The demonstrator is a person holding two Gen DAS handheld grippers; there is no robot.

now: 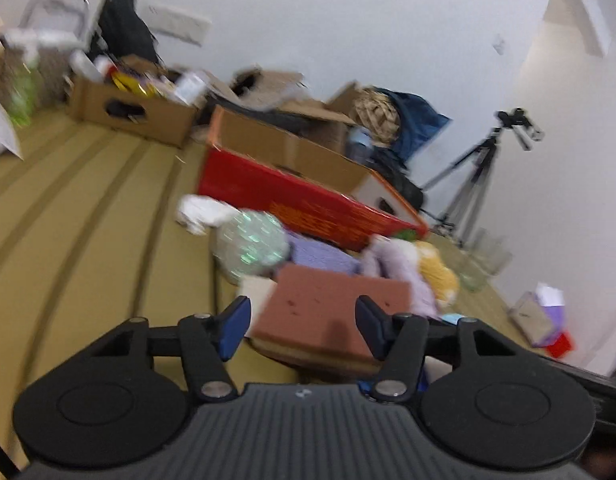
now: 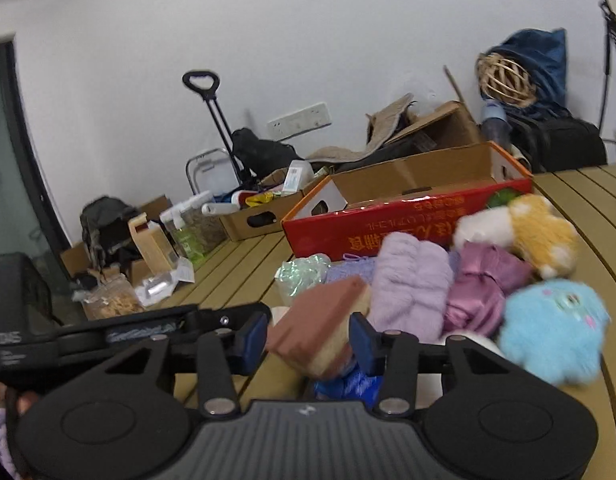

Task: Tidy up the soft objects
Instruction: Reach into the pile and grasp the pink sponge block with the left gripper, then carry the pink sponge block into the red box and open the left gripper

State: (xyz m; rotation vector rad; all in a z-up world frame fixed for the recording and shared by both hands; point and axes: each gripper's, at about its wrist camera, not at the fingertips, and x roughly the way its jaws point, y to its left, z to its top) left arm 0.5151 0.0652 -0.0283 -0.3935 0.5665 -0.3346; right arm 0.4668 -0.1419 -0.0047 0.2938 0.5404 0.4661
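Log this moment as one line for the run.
left gripper open | right gripper open around brown sponge block | red box behind pile

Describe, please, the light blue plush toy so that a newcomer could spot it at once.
Find the long red box lying on the slatted tan table; a heap of soft things sits in front of it. At the heap's near right edge is the light blue plush toy, the only blue, round, fluffy one, beside the pink satin cloth.

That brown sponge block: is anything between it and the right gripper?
Nothing visible. The sponge block already sits between the right gripper's open fingers, with small gaps on both sides. The lilac plush lies just behind it, not in the way.
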